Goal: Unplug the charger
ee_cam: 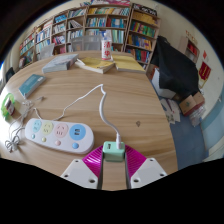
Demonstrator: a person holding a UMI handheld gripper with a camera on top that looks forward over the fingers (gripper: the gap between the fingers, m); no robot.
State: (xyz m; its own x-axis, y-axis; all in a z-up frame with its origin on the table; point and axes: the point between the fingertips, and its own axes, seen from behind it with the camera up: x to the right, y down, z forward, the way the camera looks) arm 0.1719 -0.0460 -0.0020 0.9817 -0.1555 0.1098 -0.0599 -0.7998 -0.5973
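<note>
Your tool [113, 170] is open at lower centre, the green charger [114, 151] between its fingertips, unpinched. It sits off the power strip [58, 132] at centre left on the counter [120, 105]; close squarely before lifting.

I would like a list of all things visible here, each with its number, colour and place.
charger: 1, green and white, on the table between the fingertips, gaps at both sides
cable: 1, white, from charger across the table
power strip: 1, white with pastel sockets, beside the charger
table: 1, light wood, below everything
bottle: 1, clear, far table end
bookshelves: several, full, along the back wall
gripper: 1, open, white fingers with magenta pads
</note>
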